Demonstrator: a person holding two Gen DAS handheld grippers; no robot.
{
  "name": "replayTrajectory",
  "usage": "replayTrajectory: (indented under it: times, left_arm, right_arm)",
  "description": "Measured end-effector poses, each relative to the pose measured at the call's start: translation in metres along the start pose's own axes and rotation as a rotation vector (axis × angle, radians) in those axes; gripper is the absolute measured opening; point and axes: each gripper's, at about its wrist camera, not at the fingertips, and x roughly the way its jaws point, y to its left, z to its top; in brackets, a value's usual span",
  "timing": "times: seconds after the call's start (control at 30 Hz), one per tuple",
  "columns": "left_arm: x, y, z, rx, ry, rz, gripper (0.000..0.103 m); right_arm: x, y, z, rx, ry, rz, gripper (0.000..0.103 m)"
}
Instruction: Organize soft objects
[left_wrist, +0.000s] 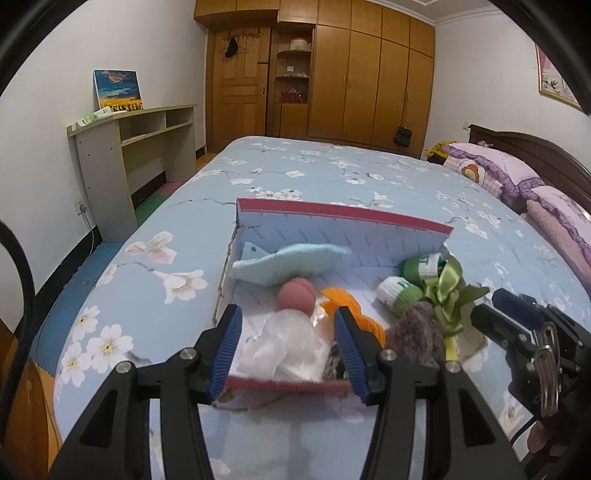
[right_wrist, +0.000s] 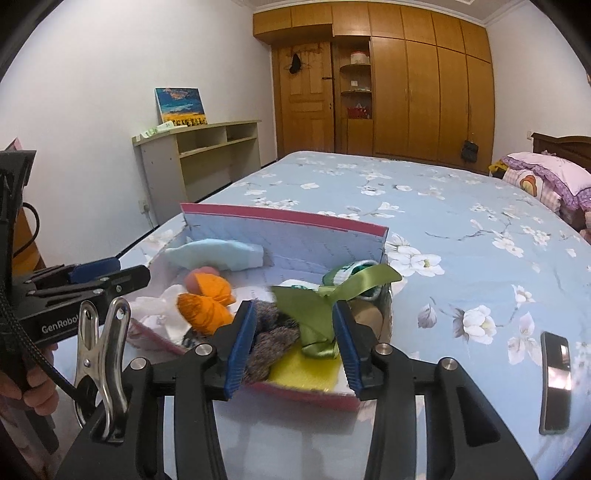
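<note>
A shallow box with a red rim (left_wrist: 343, 214) (right_wrist: 288, 218) lies on the flowered blue bed. In it are a pale blue cloth (left_wrist: 291, 264), a pink ball (left_wrist: 295, 295), orange yarn (right_wrist: 207, 299), a white crumpled bundle (left_wrist: 284, 350), green and white socks (left_wrist: 402, 295), a green ribbon (right_wrist: 314, 310), a grey knitted piece (right_wrist: 266, 332) and a yellow cloth (right_wrist: 303, 373). My left gripper (left_wrist: 287, 314) hangs open above the box's near rim, the white bundle lying loose below it. My right gripper (right_wrist: 295, 306) is open over the ribbon and the knitted piece, with its pads clear of both.
A dark phone (right_wrist: 554, 380) lies on the bed right of the box. Purple pillows (left_wrist: 491, 170) and a dark headboard are at the far right. A pale shelf unit (left_wrist: 140, 147) stands by the left wall, wooden wardrobes behind. A metal clamp (right_wrist: 103, 339) hangs on the right gripper's body.
</note>
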Motion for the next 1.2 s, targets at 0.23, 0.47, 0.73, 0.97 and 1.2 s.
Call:
replayTrajectory:
  times: [0.23, 0.47, 0.73, 0.97, 1.2]
  left_arm:
    - [-0.017, 0.004, -0.019, -0.018, 0.025, -0.001, 0.054]
    - [-0.027, 0.000, -0.041, -0.024, 0.055, -0.013, 0.054]
    - [-0.022, -0.007, -0.066, -0.025, 0.095, -0.022, 0.054]
    - [-0.007, -0.008, -0.081, -0.028, 0.138, -0.019, 0.054]
    - [0.001, -0.010, -0.089, -0.020, 0.149, -0.004, 0.054]
  right_arm:
    - [-0.019, 0.011, -0.009, 0.002, -0.003, 0.003, 0.044]
    - [-0.030, 0.012, -0.026, 0.022, 0.027, -0.011, 0.044]
    - [-0.029, 0.011, -0.051, 0.057, 0.072, -0.018, 0.044]
    - [-0.019, 0.008, -0.068, 0.095, 0.103, -0.036, 0.044]
    - [-0.008, 0.004, -0.081, 0.125, 0.137, -0.045, 0.044]
